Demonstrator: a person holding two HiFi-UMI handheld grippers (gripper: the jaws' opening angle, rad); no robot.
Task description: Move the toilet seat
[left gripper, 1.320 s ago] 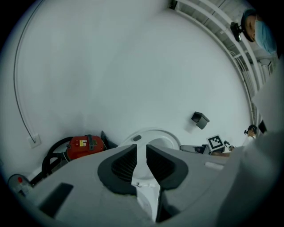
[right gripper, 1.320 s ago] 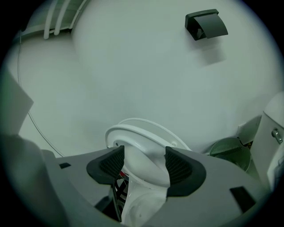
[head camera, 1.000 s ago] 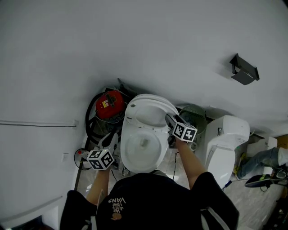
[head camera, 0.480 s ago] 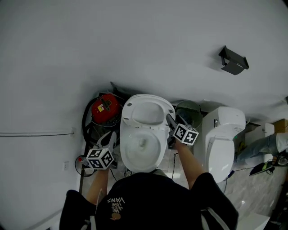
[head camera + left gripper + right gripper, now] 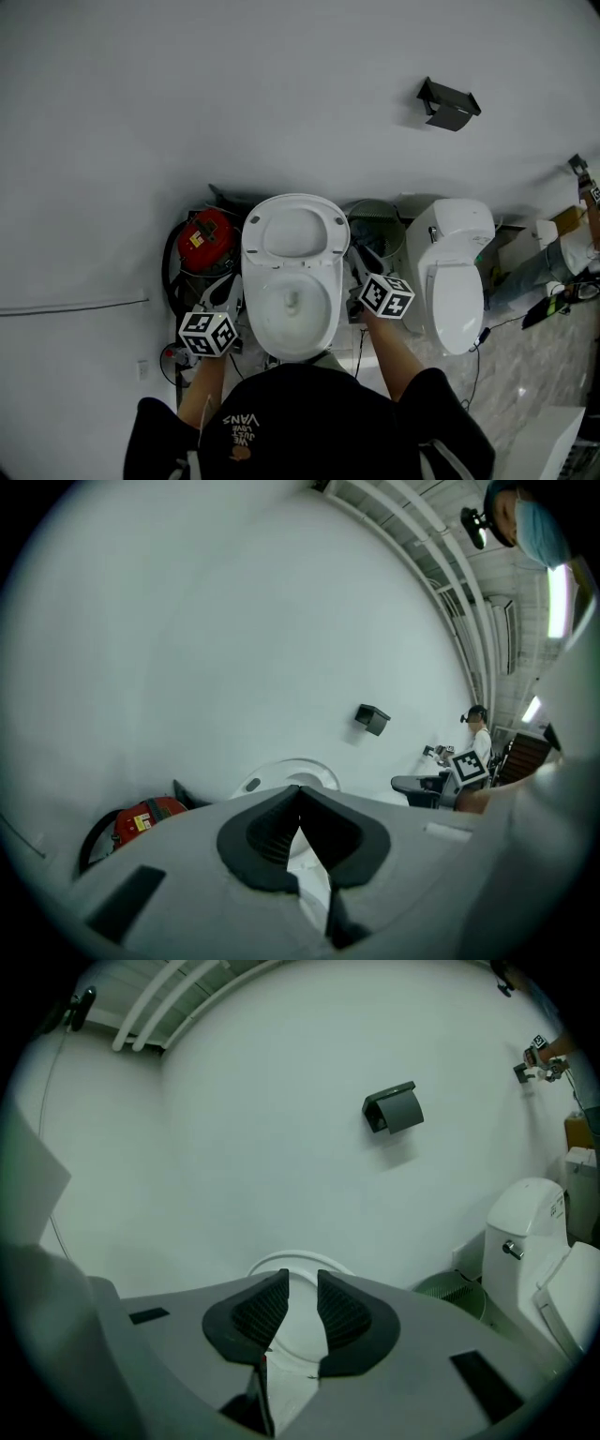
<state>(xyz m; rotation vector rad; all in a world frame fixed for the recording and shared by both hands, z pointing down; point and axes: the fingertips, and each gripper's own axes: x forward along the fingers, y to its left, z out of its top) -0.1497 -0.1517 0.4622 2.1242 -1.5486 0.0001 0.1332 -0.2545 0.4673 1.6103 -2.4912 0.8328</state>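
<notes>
The white toilet seat (image 5: 293, 230) stands raised above the bowl (image 5: 292, 305), its back toward the wall. My right gripper (image 5: 360, 265) hangs just right of the seat's rim and does not touch it. Its jaws are closing, with a narrow gap and nothing between them. In the right gripper view the gripper (image 5: 302, 1283) points at the raised seat (image 5: 300, 1262) from a distance. My left gripper (image 5: 228, 286) is shut and empty, left of the bowl. In the left gripper view the shut gripper (image 5: 300, 803) stands before the seat (image 5: 292, 769).
A red vacuum cleaner (image 5: 200, 239) with a black hose sits left of the toilet. A green bin (image 5: 375, 225) stands between it and a second white toilet (image 5: 455, 281). A black holder (image 5: 448, 103) hangs on the wall. Another person (image 5: 562, 253) is at the far right.
The seat swung from a tilt up to the wall. My right gripper let go of its rim, drew back to the right and narrowed its jaws. The left gripper's jaws came together.
</notes>
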